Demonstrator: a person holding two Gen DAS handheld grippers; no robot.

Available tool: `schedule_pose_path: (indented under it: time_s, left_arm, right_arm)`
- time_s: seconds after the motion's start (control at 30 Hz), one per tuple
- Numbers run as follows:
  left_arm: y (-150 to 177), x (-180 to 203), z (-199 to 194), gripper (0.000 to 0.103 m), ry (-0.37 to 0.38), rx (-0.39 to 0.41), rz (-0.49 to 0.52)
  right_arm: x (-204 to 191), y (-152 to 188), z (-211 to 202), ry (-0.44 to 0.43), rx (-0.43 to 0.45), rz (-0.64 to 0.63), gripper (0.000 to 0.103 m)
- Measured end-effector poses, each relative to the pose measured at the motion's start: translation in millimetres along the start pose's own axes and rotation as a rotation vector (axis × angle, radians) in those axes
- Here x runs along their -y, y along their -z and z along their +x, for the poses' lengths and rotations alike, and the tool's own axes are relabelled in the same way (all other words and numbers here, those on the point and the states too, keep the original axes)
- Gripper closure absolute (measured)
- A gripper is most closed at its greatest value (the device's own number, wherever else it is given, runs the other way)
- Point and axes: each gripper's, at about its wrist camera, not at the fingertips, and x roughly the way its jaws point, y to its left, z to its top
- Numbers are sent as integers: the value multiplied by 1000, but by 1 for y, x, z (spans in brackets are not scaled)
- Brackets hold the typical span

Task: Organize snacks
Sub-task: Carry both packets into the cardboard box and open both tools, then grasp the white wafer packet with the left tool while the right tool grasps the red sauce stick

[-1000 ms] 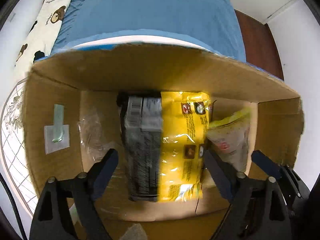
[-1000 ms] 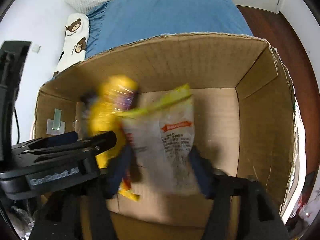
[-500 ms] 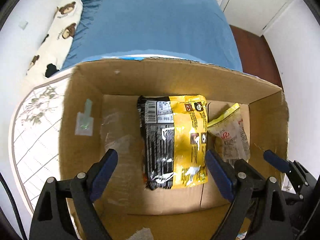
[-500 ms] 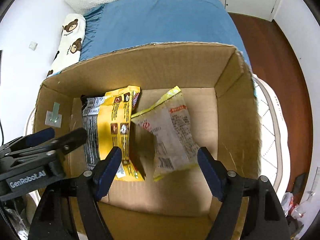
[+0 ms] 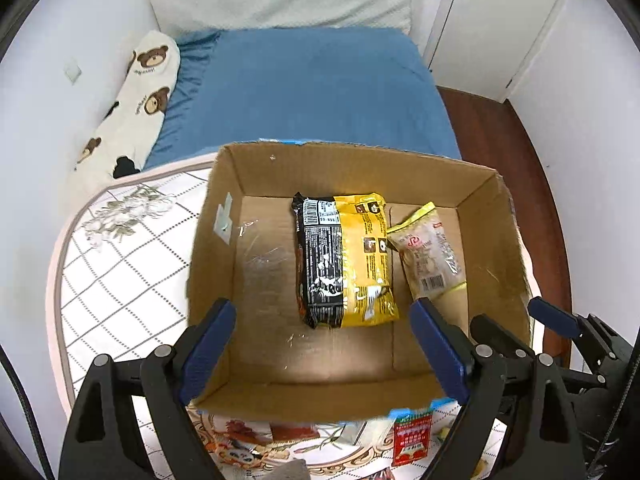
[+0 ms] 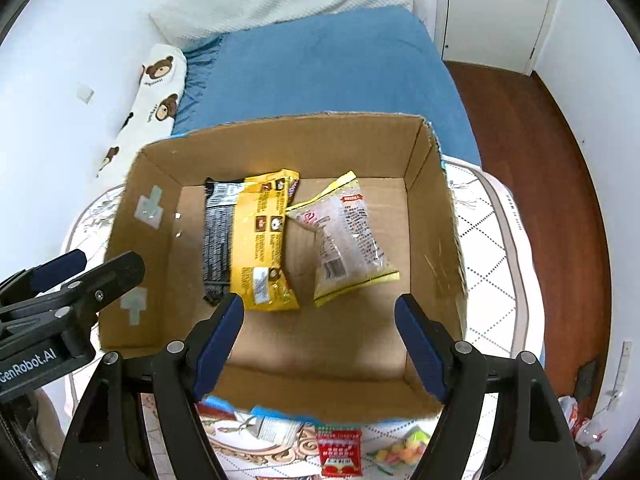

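Cardboard box (image 5: 480, 196), yellow-black packet (image 5: 344, 264) beside clear packet (image 5: 428, 252), left gripper (image 5: 324, 344) agape

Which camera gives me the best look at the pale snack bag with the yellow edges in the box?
The right wrist view: the pale snack bag lies whole near frame centre. In the left wrist view the bag sits off to the right, its lower end behind a left claw finger.
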Motion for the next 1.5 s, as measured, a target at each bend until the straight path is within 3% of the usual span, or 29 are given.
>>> schedule_pose_path:
  time_s: [0.27, 0.5, 0.7, 0.9, 1.0, 1.1, 1.37, 1.43, 1.5]
  left_arm:
    - [28, -2, -43, 13, 8, 61, 0]
    - [75, -17, -57, 13, -7, 73, -12]
    - [140, -47, -26, 13, -62, -27, -26]
    - [214, -82, 44, 13, -124, -240, -64]
    - [234, -97, 71, 13, -154, -300, -88]
    - [239, -105, 85, 13, -189, -317, -97]
    - [214, -66, 87, 13, -122, -272, -72]
    - [205, -47, 88, 13, -110, -262, -43]
    - [197, -29, 90, 13, -101, -255, -9]
  right_arm:
    - [-8, 35, -48, -18, 71, 10, 23]
    - [-9, 81, -61, -72, 55, 43, 23]
    - [-4, 144, -29, -102, -71, 66, 23]
    - [13, 212, 31, -110, -260, 148, 23]
    - [25, 228, 55, -82, -284, 187, 23]
    - [33, 227, 72, -48, -280, 199, 23]
    - [37, 219, 129, 21, -318, 183, 23]
    - [36, 222, 138, 39, -330, 171, 26]
    - [37, 226, 141, 74, -330, 149, 43]
